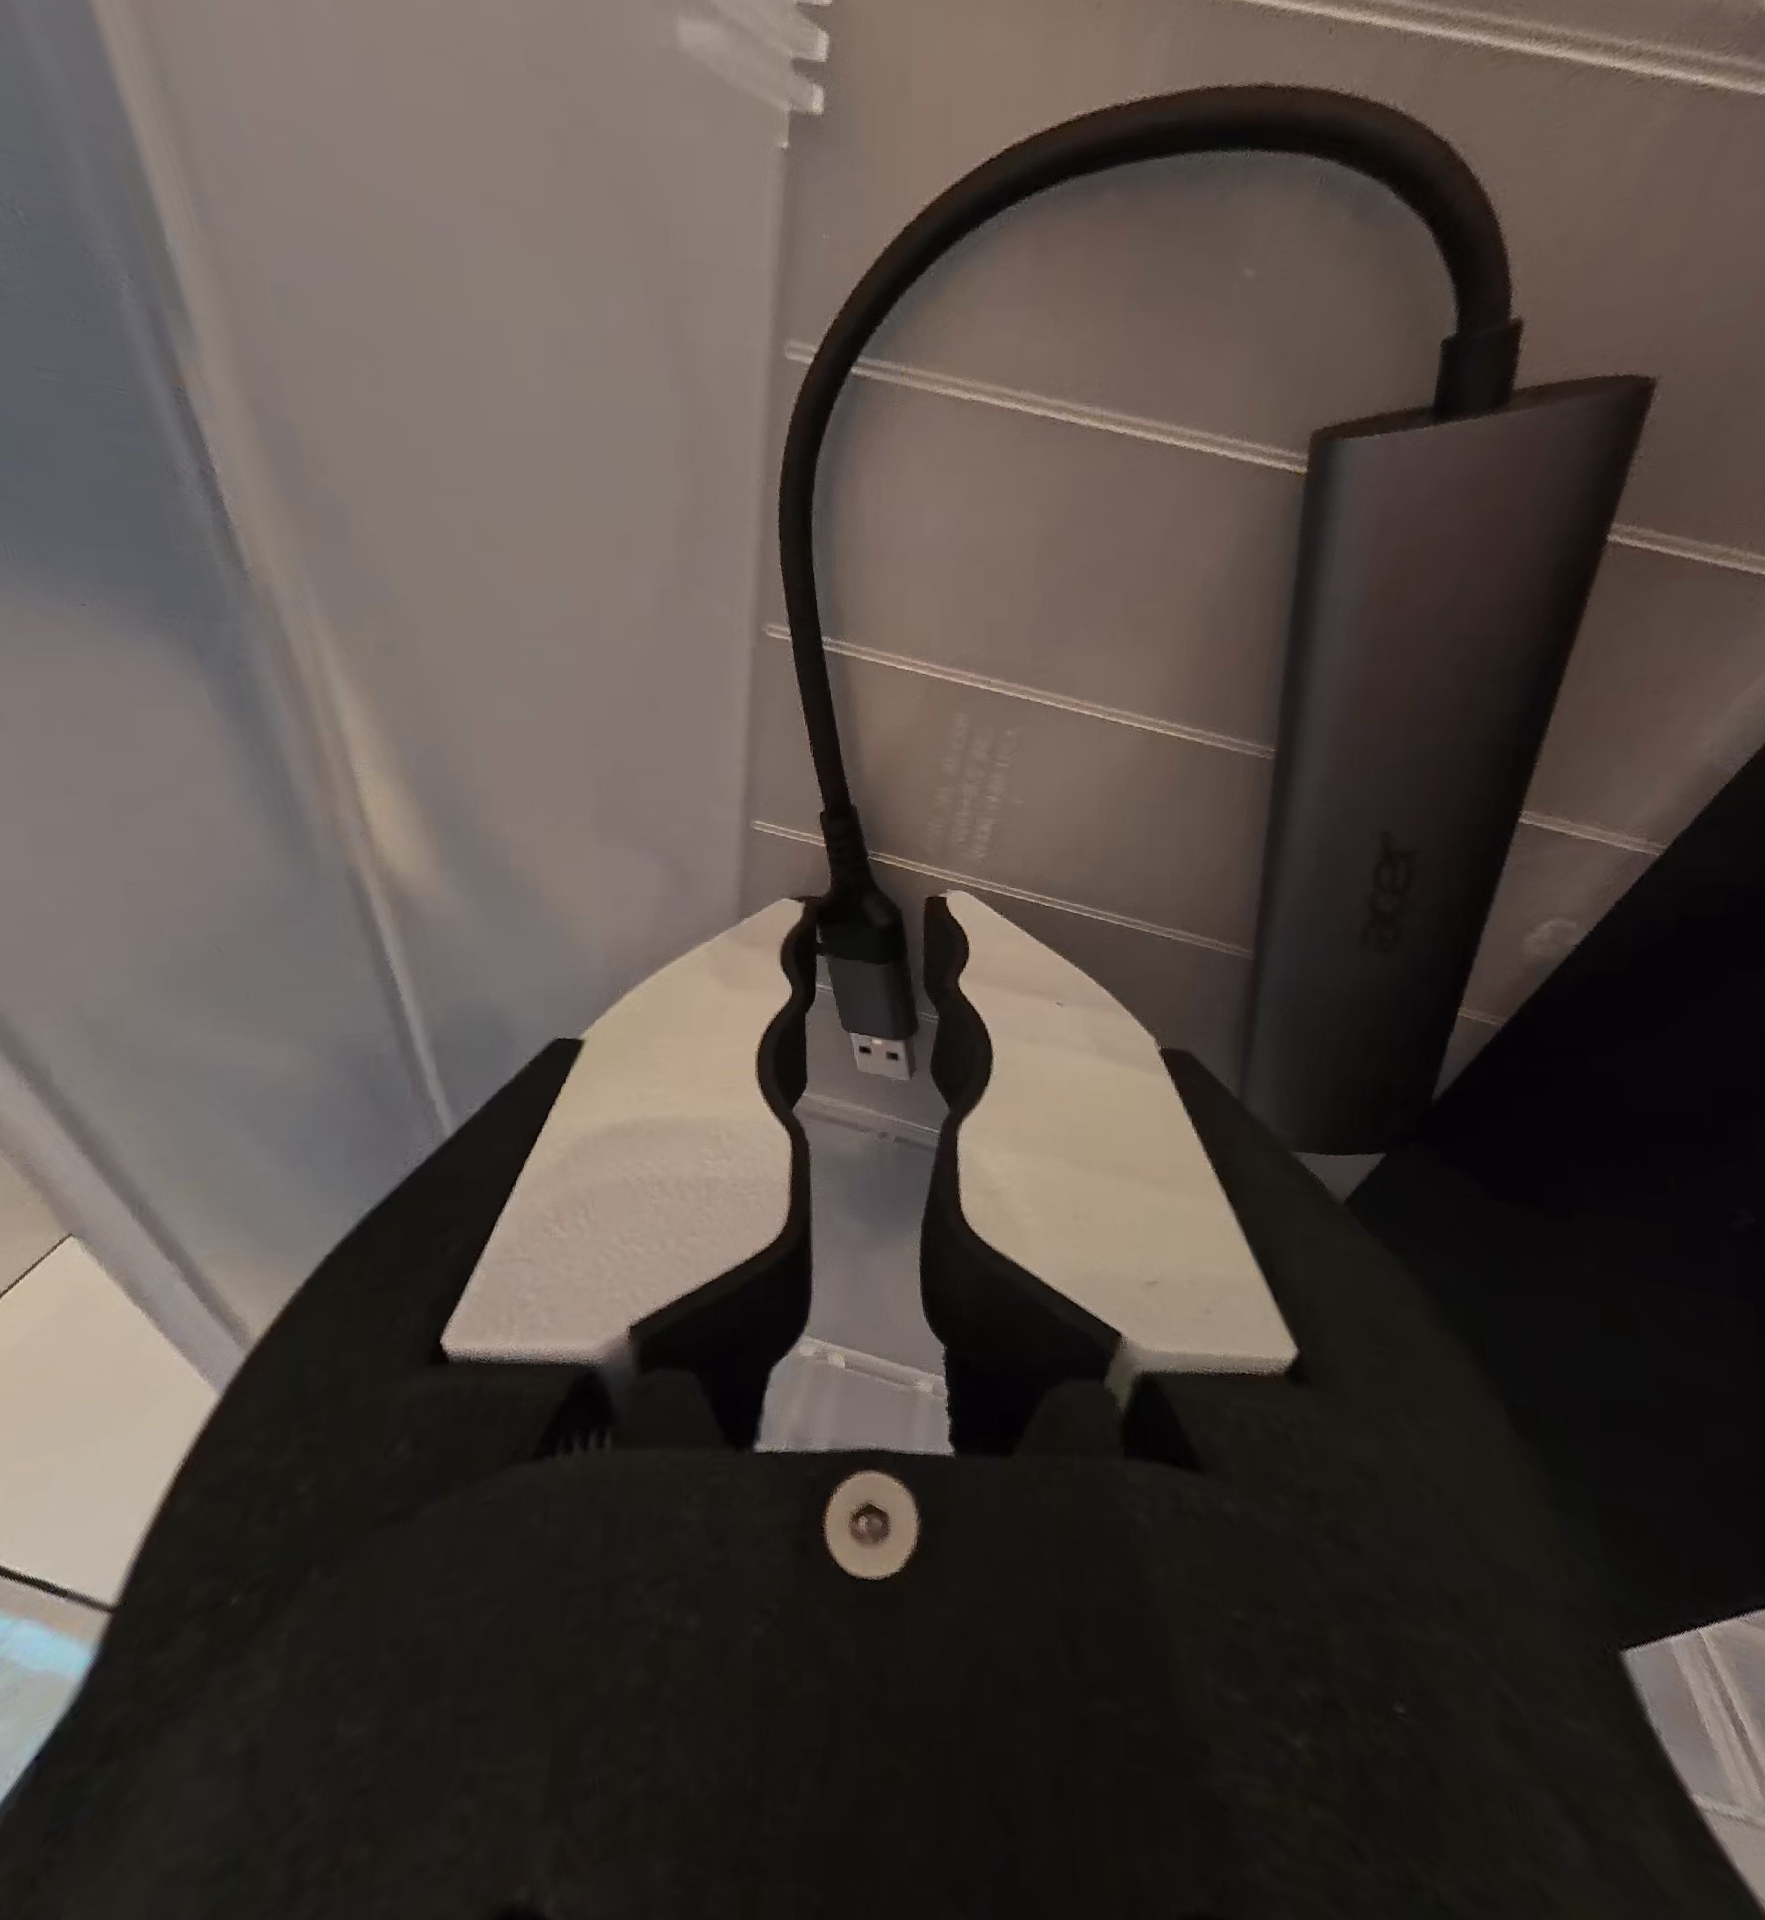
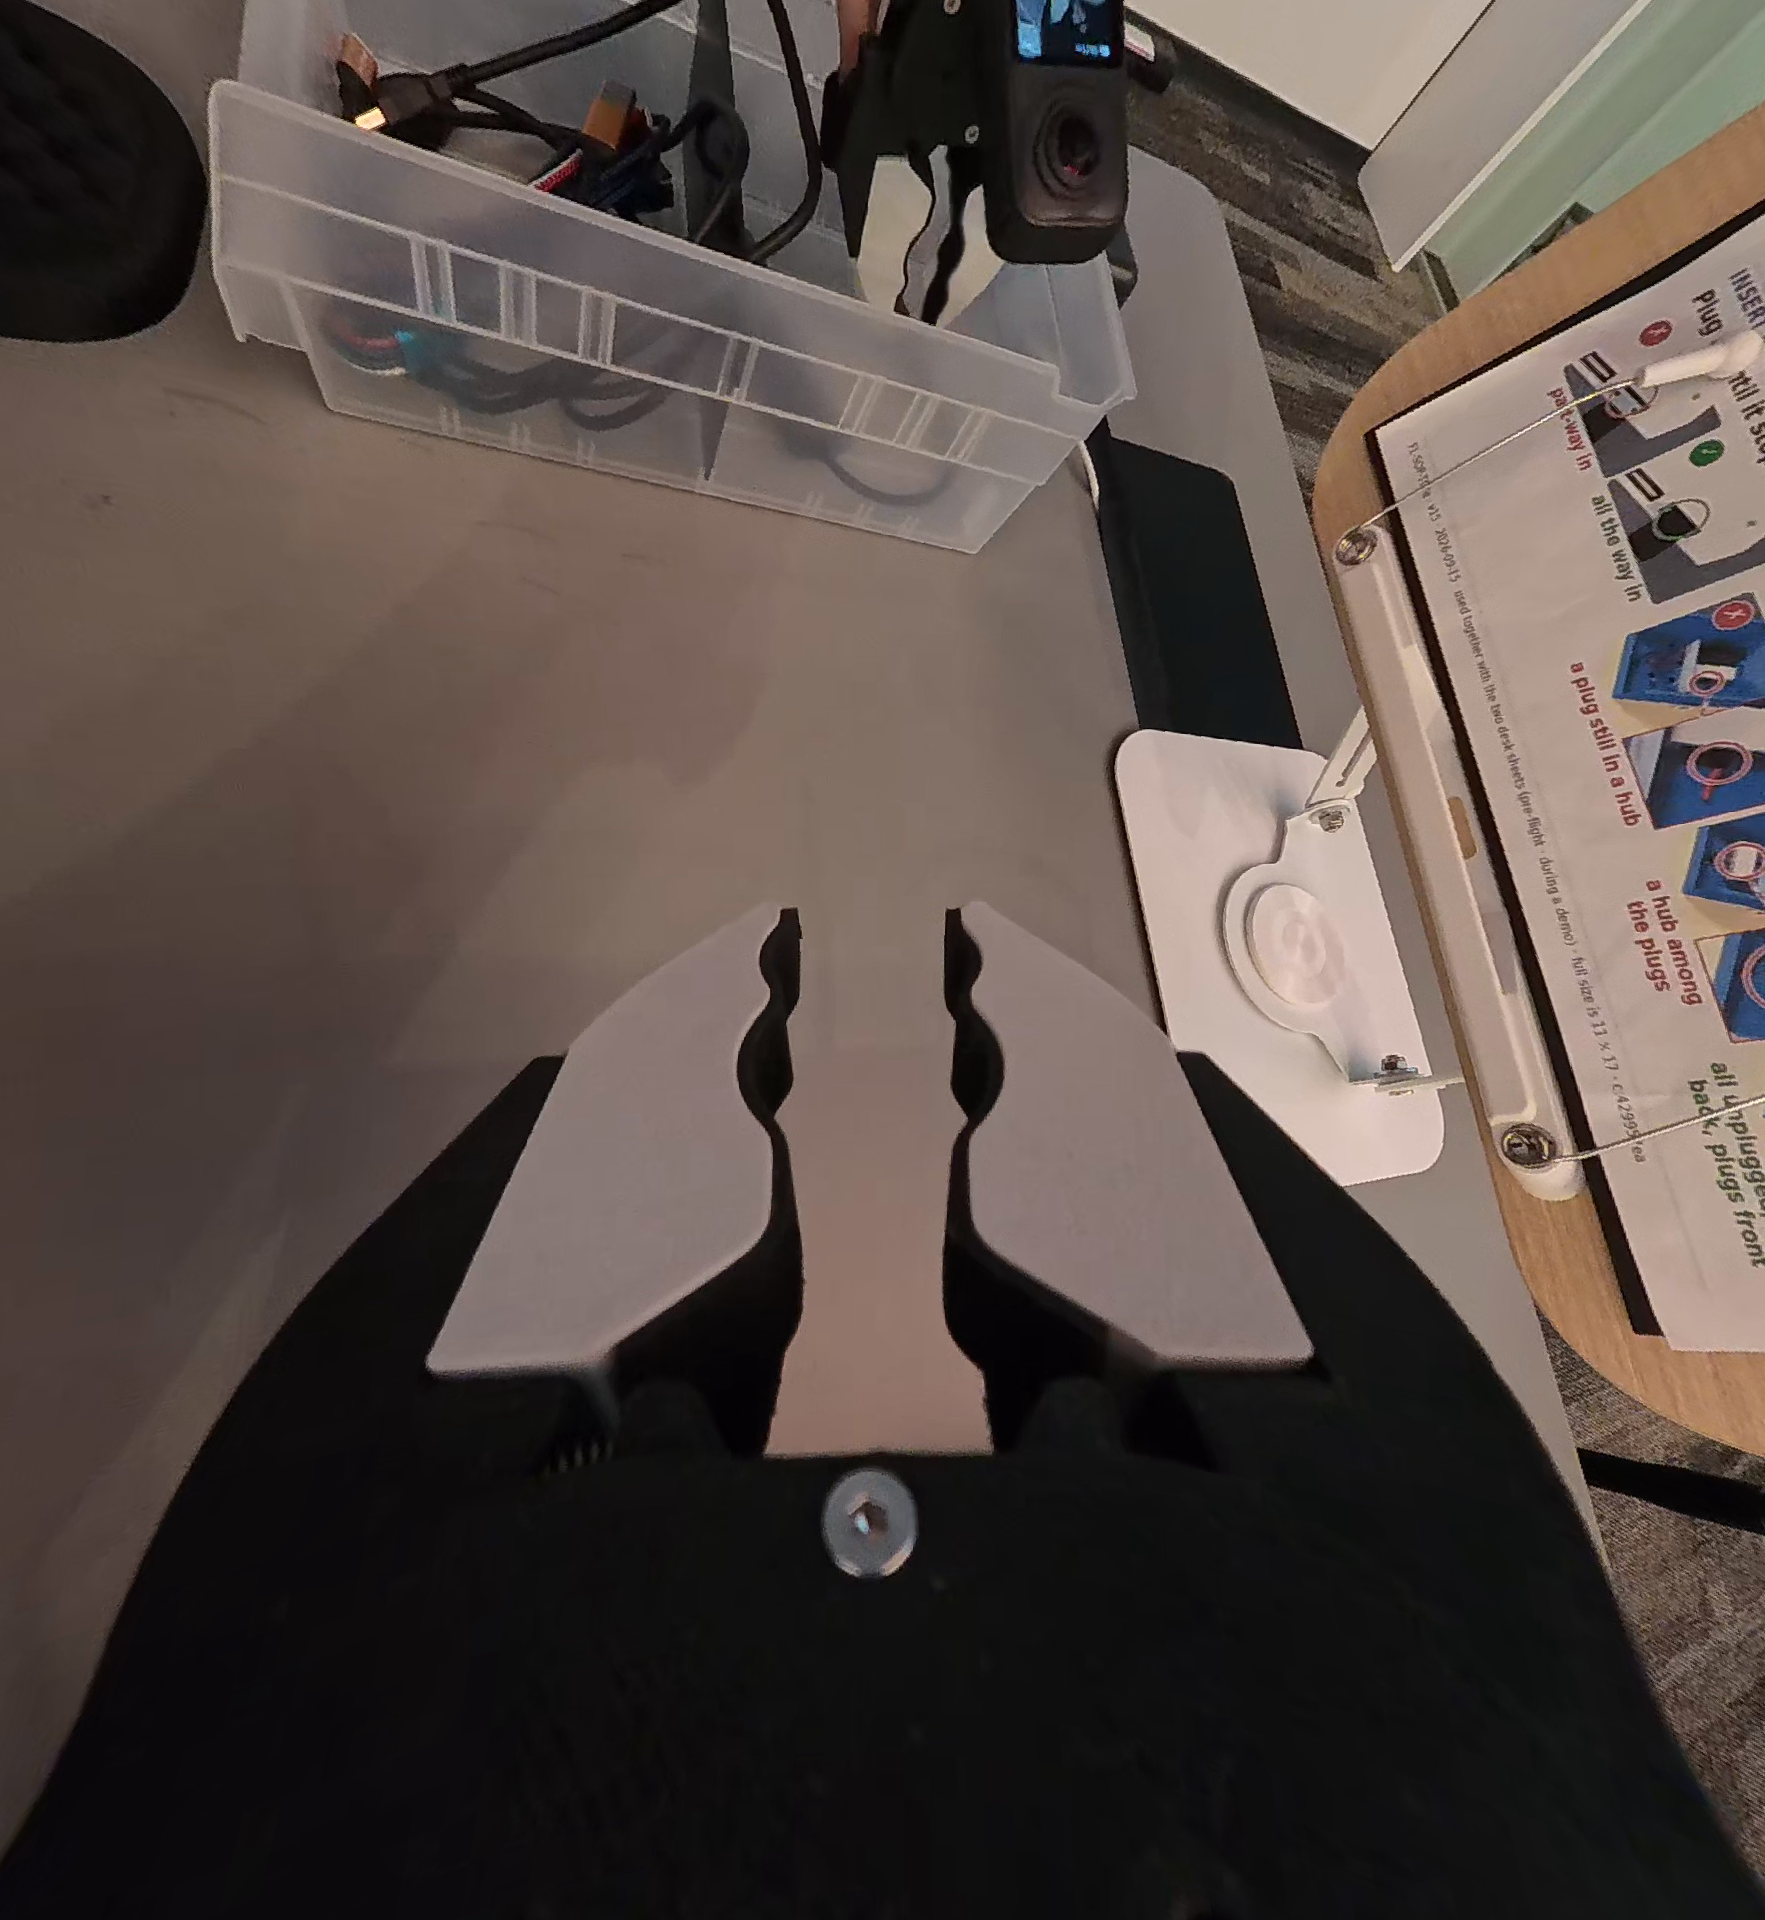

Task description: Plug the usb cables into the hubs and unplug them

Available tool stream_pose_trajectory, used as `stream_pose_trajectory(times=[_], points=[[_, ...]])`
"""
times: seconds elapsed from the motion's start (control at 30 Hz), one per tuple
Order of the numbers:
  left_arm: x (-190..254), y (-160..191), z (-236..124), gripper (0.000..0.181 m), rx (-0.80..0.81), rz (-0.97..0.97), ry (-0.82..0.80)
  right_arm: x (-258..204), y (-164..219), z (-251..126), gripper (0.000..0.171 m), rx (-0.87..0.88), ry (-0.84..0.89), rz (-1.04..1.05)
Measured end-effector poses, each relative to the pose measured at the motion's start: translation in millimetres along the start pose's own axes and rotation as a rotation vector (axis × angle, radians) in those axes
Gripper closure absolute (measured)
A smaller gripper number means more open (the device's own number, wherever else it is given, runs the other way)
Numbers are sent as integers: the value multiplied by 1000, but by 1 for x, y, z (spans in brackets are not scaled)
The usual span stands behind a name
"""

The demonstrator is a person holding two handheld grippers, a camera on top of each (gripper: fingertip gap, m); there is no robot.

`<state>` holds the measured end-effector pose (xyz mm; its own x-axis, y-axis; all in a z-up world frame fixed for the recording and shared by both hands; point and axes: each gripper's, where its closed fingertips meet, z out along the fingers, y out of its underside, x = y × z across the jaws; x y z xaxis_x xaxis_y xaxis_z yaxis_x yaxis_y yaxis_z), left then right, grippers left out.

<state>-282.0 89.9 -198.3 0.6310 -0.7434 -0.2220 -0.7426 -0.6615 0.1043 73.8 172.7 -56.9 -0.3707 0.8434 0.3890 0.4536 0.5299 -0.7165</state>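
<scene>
In the left wrist view a grey USB hub [image 1: 1429, 769] lies on the ribbed floor of a clear plastic bin [image 1: 1044, 582]. Its black cable [image 1: 836, 499] arcs round to a grey USB plug [image 1: 873, 1003]. My left gripper [image 1: 870, 920] is down in the bin with its jaws on either side of the plug. A thin gap shows at the right jaw, so it is open. My right gripper [image 2: 870, 920] is open and empty above the grey table [image 2: 390, 779]. The left gripper [image 2: 919, 270] also shows in the right wrist view, reaching into the bin [image 2: 649, 343].
The bin holds several dark cables [image 2: 566, 135] and a black divider [image 1: 1636, 1195]. A white stand base [image 2: 1283, 935] sits at the table's right edge. It carries a wooden board with an instruction sheet [image 2: 1636, 779]. A black padded object [image 2: 36, 166] lies at the far left. Spacing between my two grippers at the tips: around 40 cm.
</scene>
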Motion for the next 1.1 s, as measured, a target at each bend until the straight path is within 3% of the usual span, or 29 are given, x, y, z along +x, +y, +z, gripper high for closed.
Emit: stream_pose_trajectory(times=[0.4, 0.7, 0.8, 0.9, 1.1], points=[[-4, 3, -7, 166, -19, -55, -10, -3, 1, 1, 144, -12, -13, -11], [-16, -1, -92, 167, 1, -32, -223, -10, -12, 12, 144, 48, -41, -10], [-12, -6, -127, 168, 7, -4, -304, -13, -36, 28, 144, 178, -56, 82], [-1, -12, -152, 168, 10, 35, -373, -18, -56, 43, 143, 196, -33, 114], [20, -22, -172, 173, 58, 68, -452, -23, -106, 80, 138, 381, -14, 127]])
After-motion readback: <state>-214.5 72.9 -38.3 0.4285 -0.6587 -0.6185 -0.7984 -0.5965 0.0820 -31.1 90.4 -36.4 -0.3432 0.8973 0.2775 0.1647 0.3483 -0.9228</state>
